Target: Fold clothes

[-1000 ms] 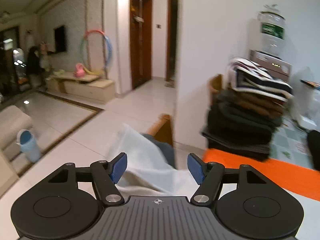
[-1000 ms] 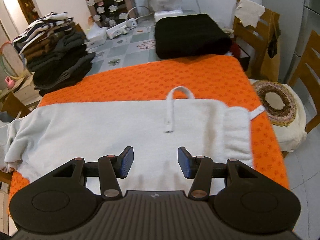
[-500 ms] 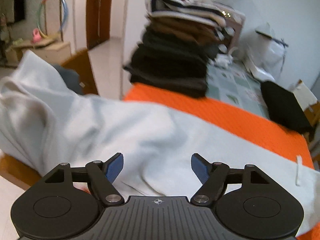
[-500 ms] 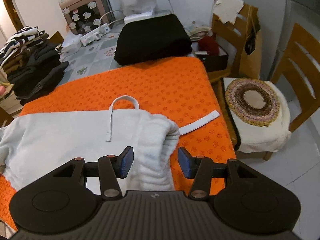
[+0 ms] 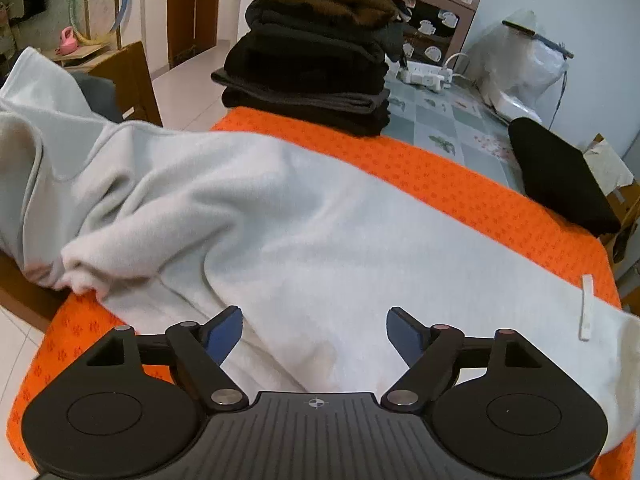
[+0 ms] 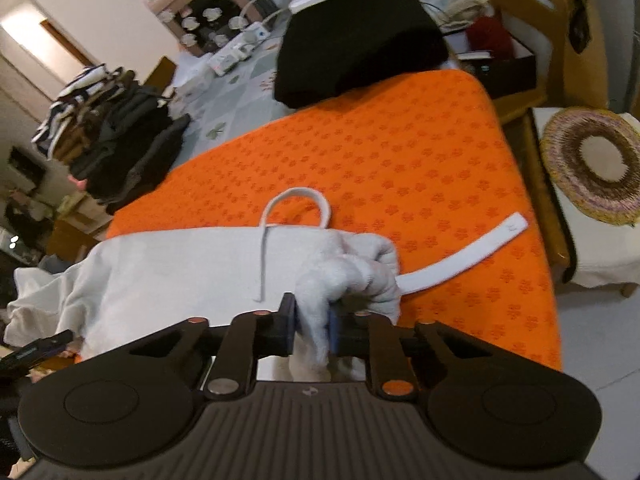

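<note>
A white fleece garment [image 5: 304,232] lies stretched across the orange cloth [image 5: 472,196] on the table, its left end bunched and hanging off the edge. My left gripper [image 5: 314,332] hovers just above the garment's near edge, its jaws opening wide, with nothing pinched between the blue pads. In the right wrist view the garment's [image 6: 172,264] ribbed right end is bunched up, and my right gripper [image 6: 312,328] is closing on that thick fold, the pads pressing it. A white drawstring loop [image 6: 296,204] and a loose strap [image 6: 464,256] lie on the orange cloth [image 6: 400,152].
A tall stack of folded dark clothes [image 5: 316,60] stands at the table's far left. A folded black garment [image 6: 360,32] lies at the far right. Wooden chairs, one with a round woven cushion [image 6: 596,164], stand beyond the right edge. A power strip [image 5: 424,76] lies at the back.
My left gripper swung from facing the room to above the white garment, lower and closer, its jaws wider. My right gripper moved to the garment's right end and closed on the bunched cloth.
</note>
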Demonstrator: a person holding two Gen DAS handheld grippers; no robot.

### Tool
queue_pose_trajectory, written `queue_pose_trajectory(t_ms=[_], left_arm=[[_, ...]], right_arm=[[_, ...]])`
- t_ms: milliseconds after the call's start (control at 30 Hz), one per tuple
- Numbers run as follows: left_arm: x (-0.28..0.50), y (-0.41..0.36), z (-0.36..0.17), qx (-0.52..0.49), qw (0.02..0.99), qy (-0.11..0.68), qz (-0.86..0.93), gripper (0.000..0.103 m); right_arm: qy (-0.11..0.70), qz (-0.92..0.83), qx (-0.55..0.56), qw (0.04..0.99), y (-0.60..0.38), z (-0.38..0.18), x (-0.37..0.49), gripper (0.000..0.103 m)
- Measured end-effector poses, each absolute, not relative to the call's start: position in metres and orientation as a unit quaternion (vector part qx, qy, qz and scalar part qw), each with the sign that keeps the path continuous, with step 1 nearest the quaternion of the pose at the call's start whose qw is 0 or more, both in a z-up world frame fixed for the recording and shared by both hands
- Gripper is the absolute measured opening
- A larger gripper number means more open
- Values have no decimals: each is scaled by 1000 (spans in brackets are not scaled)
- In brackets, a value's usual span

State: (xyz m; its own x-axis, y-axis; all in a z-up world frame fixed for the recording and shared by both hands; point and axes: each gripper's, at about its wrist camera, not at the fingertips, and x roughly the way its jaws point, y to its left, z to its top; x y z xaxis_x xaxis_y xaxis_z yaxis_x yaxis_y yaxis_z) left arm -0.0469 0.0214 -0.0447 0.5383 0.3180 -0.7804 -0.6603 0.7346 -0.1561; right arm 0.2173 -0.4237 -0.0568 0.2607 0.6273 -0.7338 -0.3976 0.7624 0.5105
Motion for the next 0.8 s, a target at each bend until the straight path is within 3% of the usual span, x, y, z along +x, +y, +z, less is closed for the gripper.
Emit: queue_pose_trajectory(t_ms=[200,533,800], left_arm=[[-41,19,-41,-231,850,378,285,83],[41,13,-22,-216,880,351,236,89],[96,-7,-50,-206,859,402,240,88]], right_arm=[[483,389,107,777,-432,-34,184,13],[453,490,-41,744,-433,-7,101,13],[471,483,-65,735,-461,-10,59,13]])
